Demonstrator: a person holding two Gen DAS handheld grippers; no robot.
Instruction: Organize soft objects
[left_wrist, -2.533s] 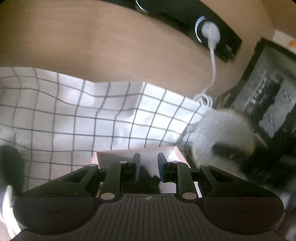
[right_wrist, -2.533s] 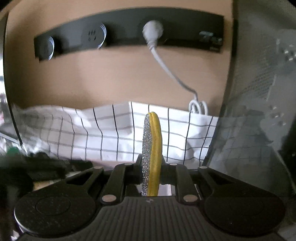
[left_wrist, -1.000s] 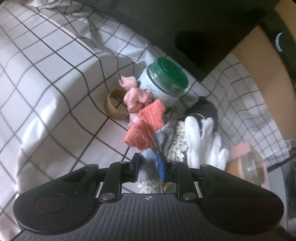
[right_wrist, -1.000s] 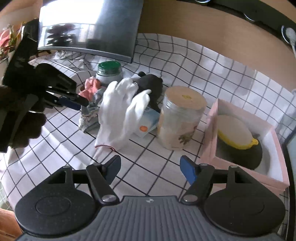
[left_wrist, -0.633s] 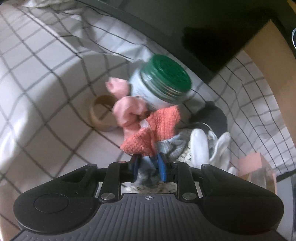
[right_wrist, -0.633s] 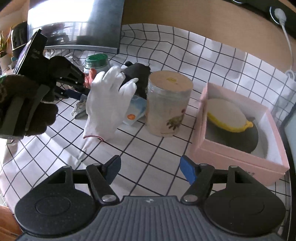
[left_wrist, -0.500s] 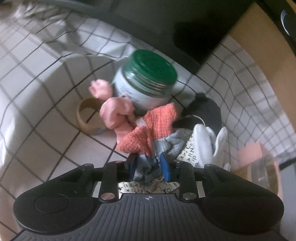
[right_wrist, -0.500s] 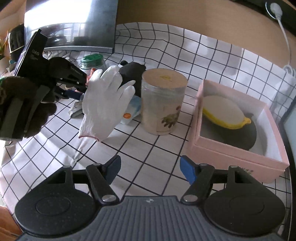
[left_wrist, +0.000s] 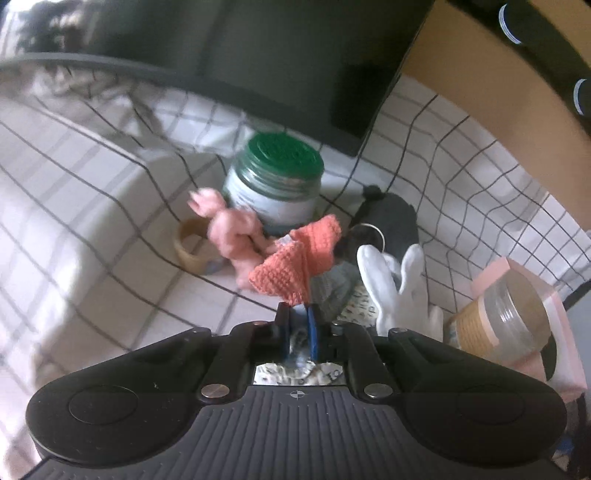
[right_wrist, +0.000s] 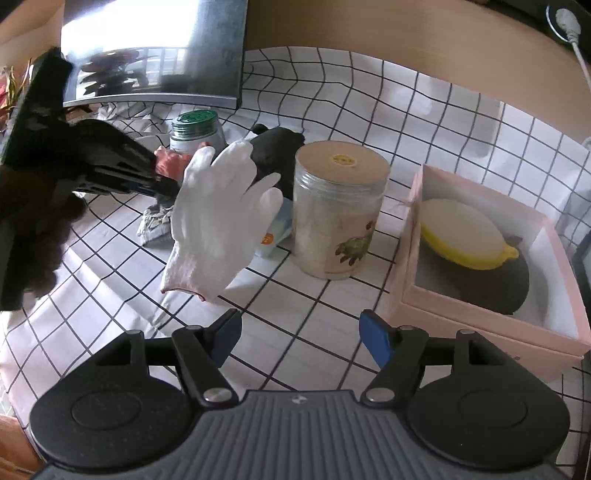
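Note:
My left gripper (left_wrist: 299, 321) has its jaws closing to a narrow slit on a fold of grey cloth (left_wrist: 332, 284), with an orange knitted piece (left_wrist: 295, 266) rising right off its fingertips. In the right wrist view the left gripper (right_wrist: 170, 188) reaches into the pile beside a white glove (right_wrist: 218, 221). A pink plush piece (left_wrist: 236, 232) and a black soft item (left_wrist: 391, 221) lie nearby. My right gripper (right_wrist: 300, 332) hangs open over the checked cloth, holding nothing. A yellow sponge (right_wrist: 461, 232) lies in the pink box (right_wrist: 480, 314).
A green-lidded jar (left_wrist: 277, 184) stands behind the pile, and a tan tape ring (left_wrist: 188, 247) lies to its left. A clear jar with a cork lid (right_wrist: 336, 206) stands between glove and box. A monitor (right_wrist: 155, 48) stands at the back left.
The left jaws have narrowed onto the cloth and the left gripper has drawn back and up a little. The right gripper, earlier shut on the sponge, stays open and nearly still.

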